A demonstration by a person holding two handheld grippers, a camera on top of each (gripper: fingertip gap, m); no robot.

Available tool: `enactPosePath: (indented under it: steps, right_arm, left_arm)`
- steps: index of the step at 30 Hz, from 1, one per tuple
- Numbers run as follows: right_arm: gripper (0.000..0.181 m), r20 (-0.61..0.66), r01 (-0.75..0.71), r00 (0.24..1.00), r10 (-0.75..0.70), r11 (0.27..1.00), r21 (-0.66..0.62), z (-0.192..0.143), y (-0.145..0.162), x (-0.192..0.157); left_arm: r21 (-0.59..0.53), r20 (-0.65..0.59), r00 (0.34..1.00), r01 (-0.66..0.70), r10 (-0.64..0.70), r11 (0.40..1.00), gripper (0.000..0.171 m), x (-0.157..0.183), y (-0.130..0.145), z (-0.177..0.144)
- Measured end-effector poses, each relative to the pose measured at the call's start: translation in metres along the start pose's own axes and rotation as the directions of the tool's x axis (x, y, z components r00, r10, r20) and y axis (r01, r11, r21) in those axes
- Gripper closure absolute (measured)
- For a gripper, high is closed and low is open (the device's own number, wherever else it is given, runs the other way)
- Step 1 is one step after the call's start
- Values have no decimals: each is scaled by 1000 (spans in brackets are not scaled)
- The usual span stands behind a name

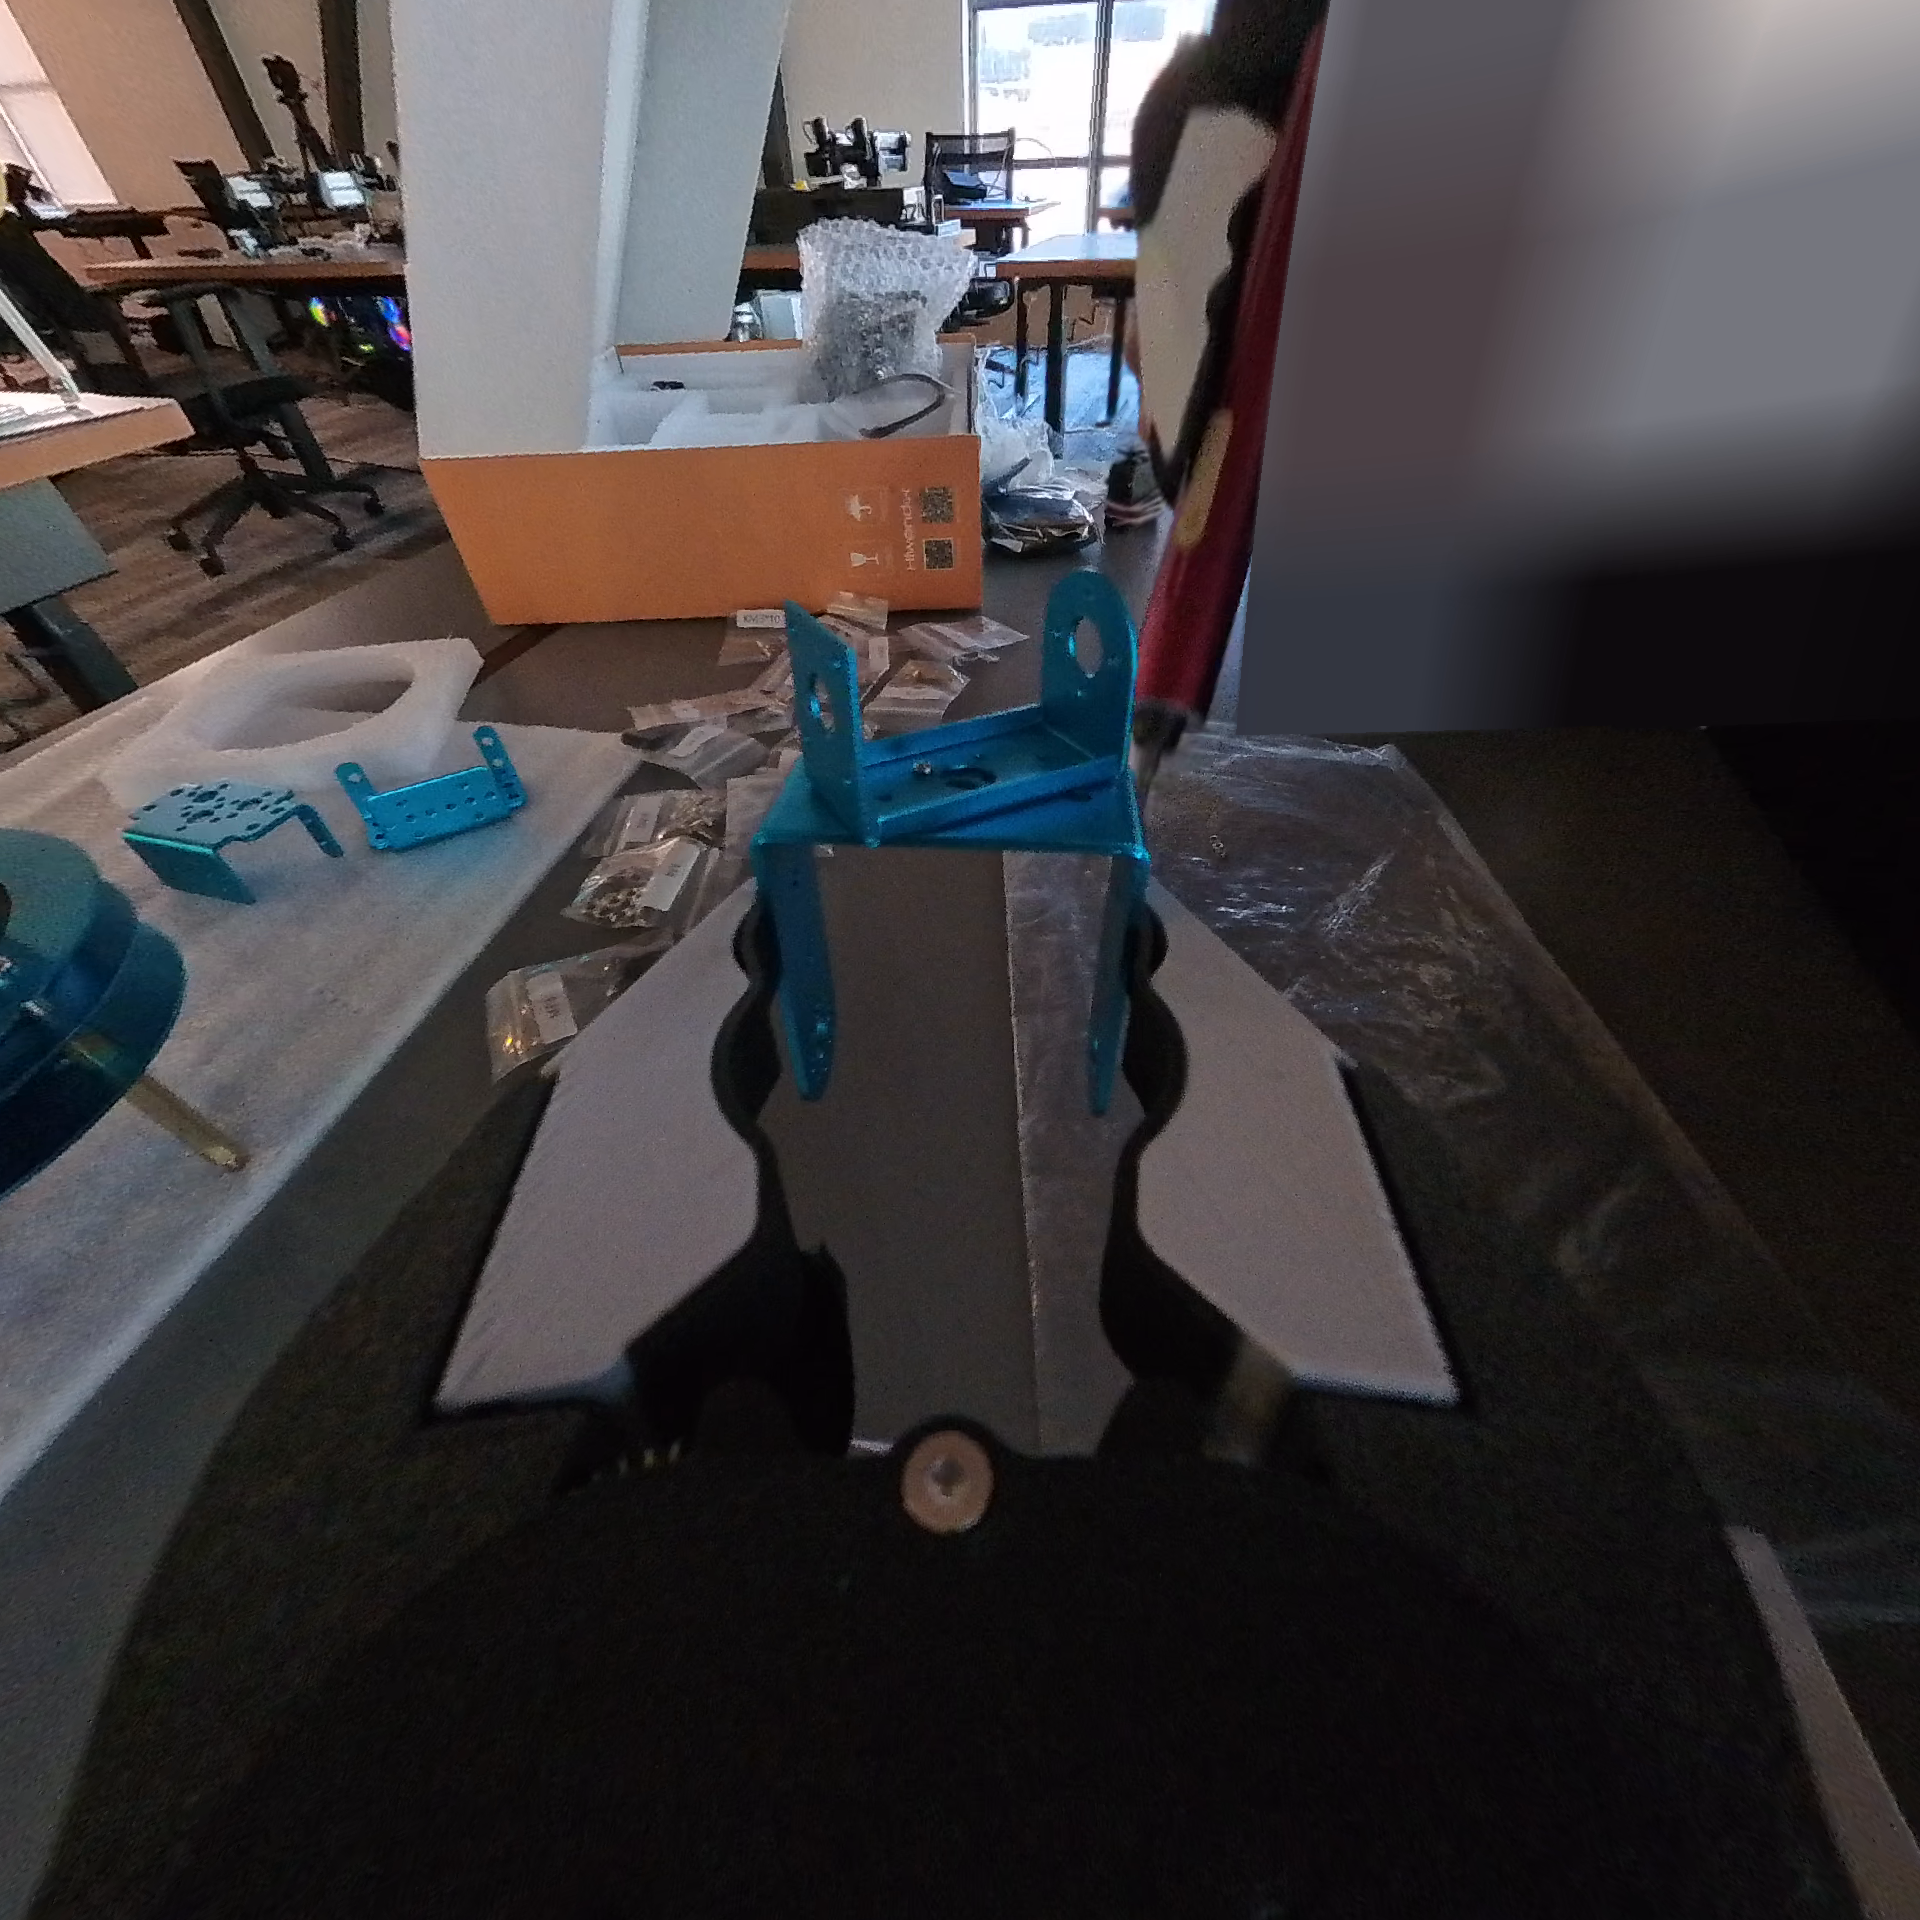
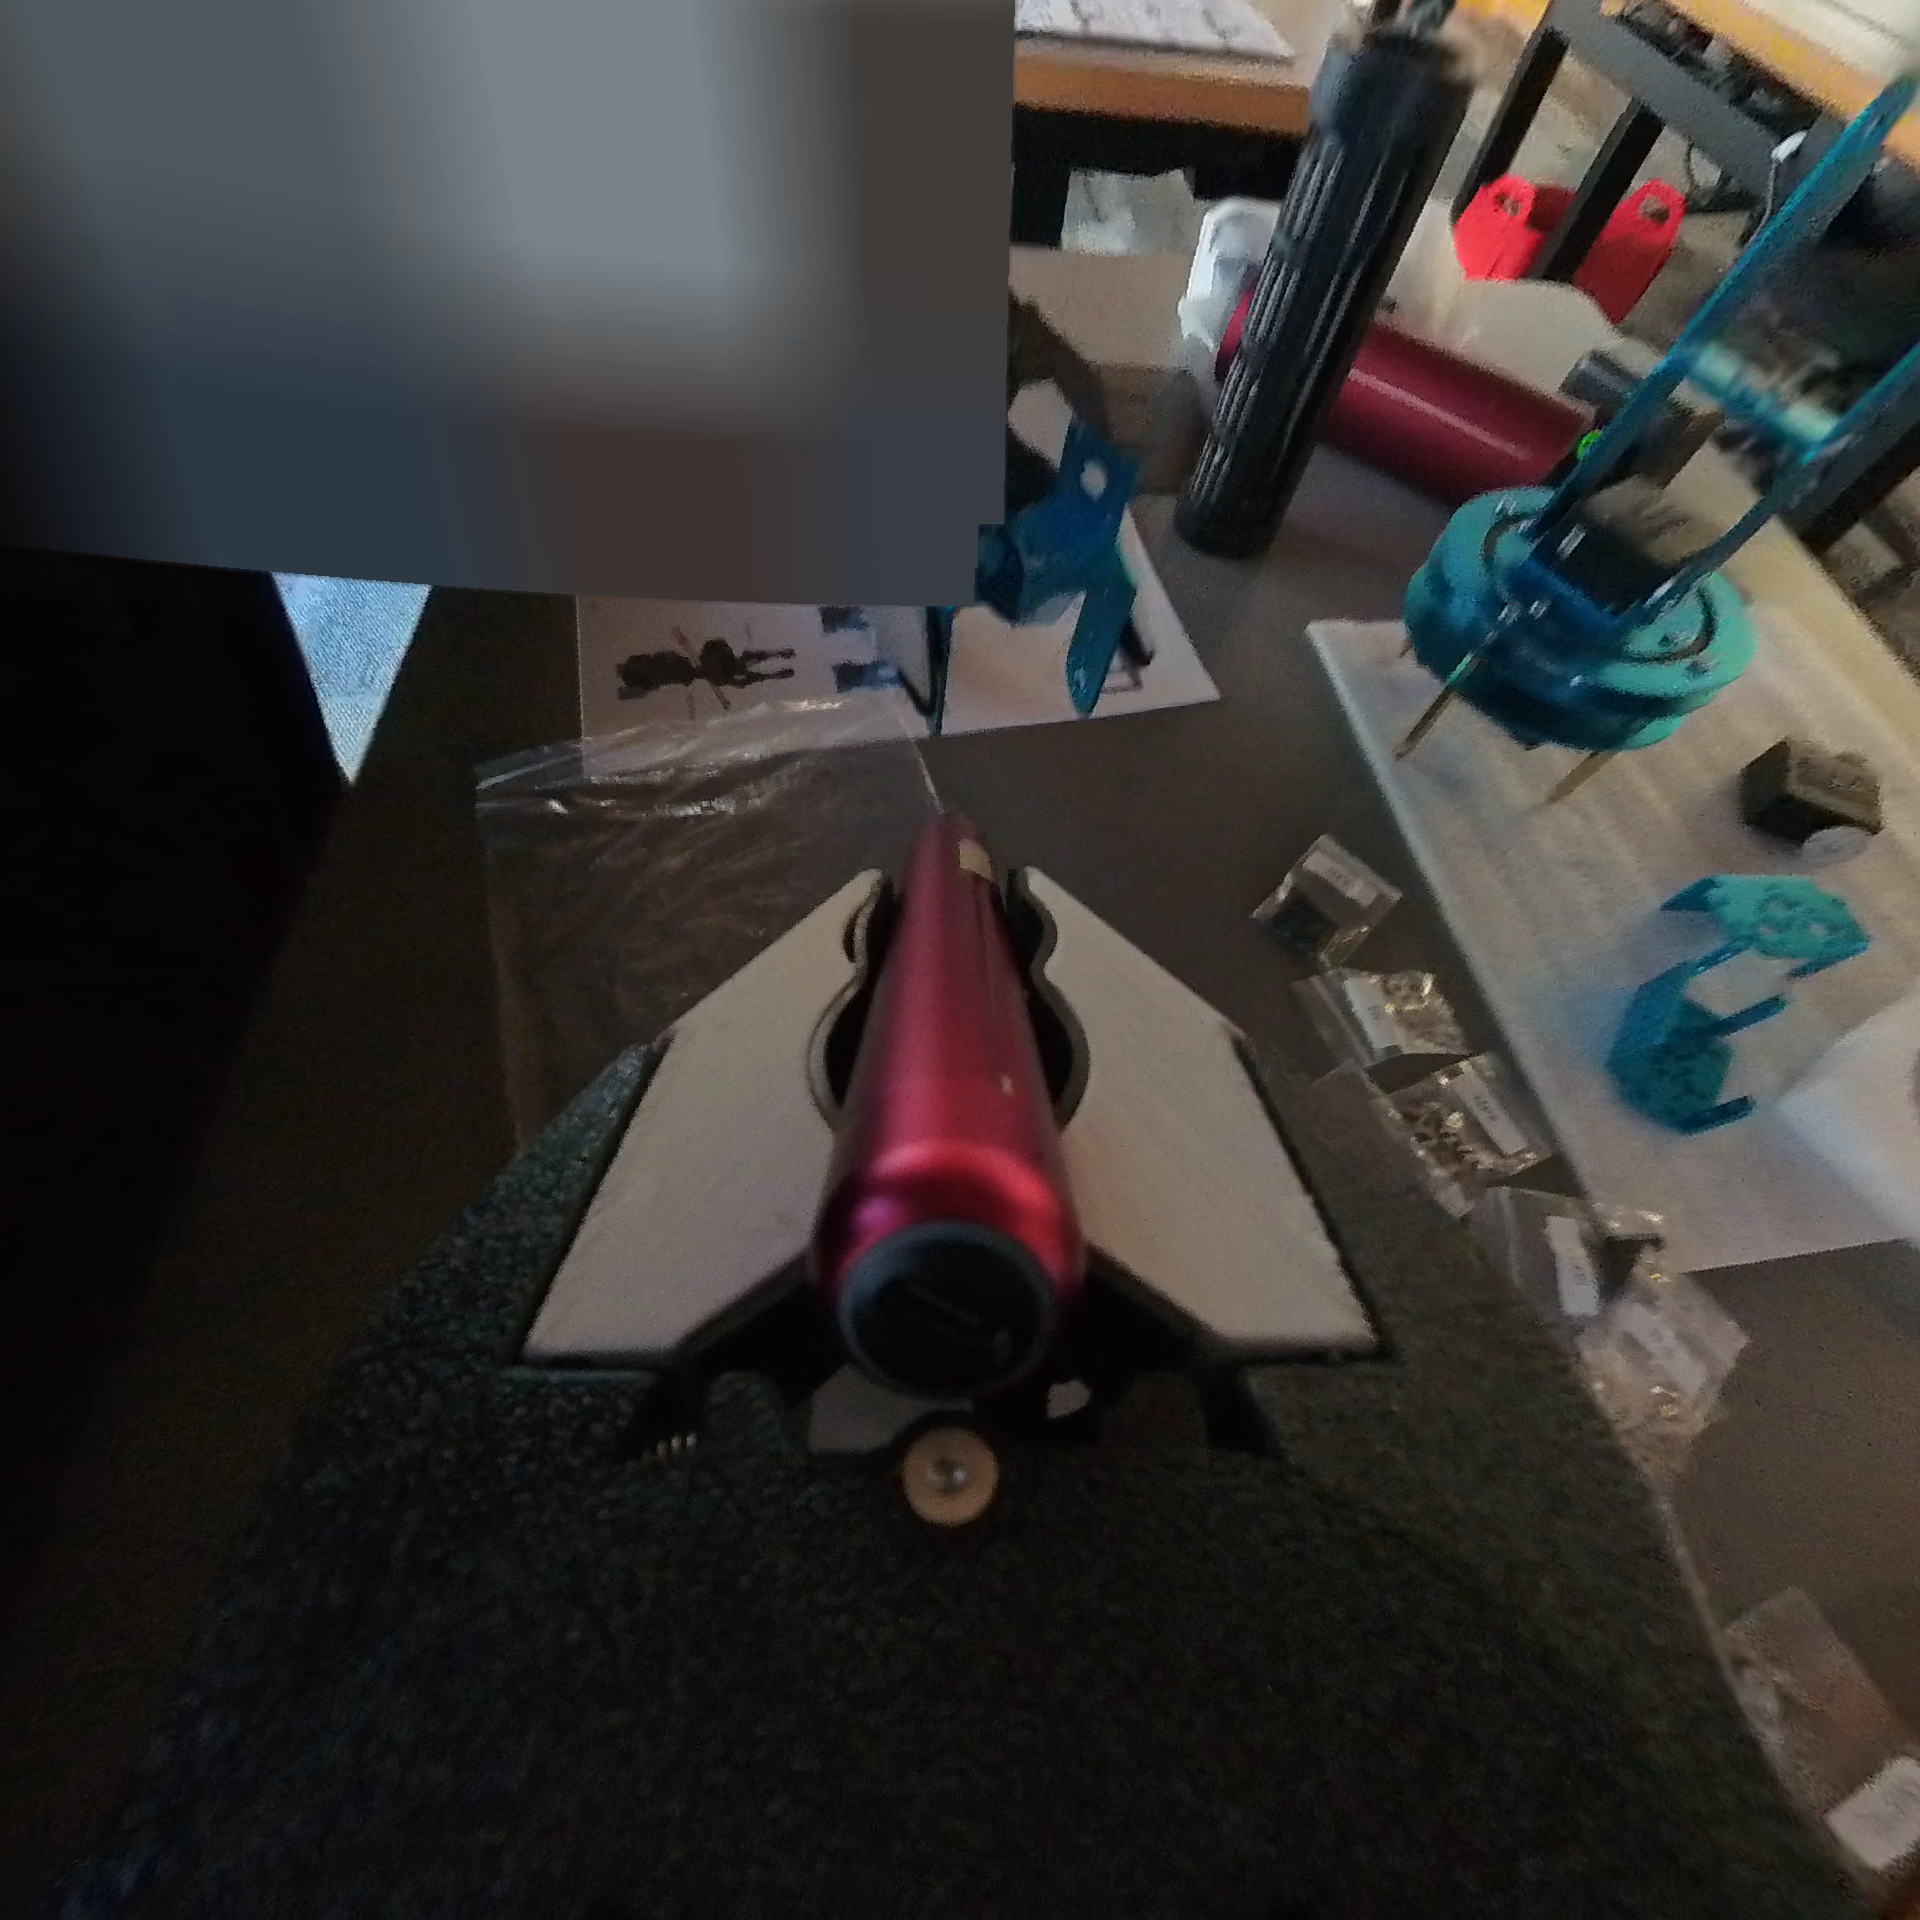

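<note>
The left gripper point(image 1: 951, 997) has its jaws clamped on the two downward legs of a blue metal bracket point(image 1: 951, 769). The right gripper point(image 2: 951, 935) is closed around a red screwdriver point(image 2: 940, 1049), whose thin tip points toward the bracket. Left of the bracket lie small parts bags point(image 1: 665, 831) and two loose blue brackets point(image 1: 431, 795). Beyond stands an open orange box point(image 1: 717, 520).

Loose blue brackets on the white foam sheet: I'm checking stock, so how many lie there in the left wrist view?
2. One bracket lies near the blue round base; the other bracket lies right of it, before the foam block. More may be out of frame.
</note>
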State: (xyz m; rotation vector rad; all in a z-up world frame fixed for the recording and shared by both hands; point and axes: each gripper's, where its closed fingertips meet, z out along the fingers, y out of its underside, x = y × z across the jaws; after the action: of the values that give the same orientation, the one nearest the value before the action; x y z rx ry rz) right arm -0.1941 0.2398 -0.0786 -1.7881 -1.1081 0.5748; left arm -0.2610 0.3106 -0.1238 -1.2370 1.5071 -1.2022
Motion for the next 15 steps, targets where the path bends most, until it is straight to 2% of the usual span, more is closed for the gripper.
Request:
enactPosePath:
  steps: [1, 4, 9, 15]
  right_arm:
    - [158, 6, 5, 1000, -5, 1000, 14, -5, -9, 1]
    - [159, 27, 11, 1000, -12, 999, 44, -21, -34, 7]
    - [158, 130, -75, 990, 55, 986, 148, -31, -70, 17]
    - [159, 266, -173, 956, 122, 969, 175, -16, -76, 22]
  left_arm:
    - [0, 1, 1000, -6, 6, 1000, 106, 1, 0, 0]
    - [8, 1, 1000, -21, 21, 1000, 106, 3, -2, 0]
    - [5, 11, 995, -103, 103, 995, 106, 9, -3, 2]
    - [8, 8, 983, -181, 181, 983, 106, 19, -4, 5]
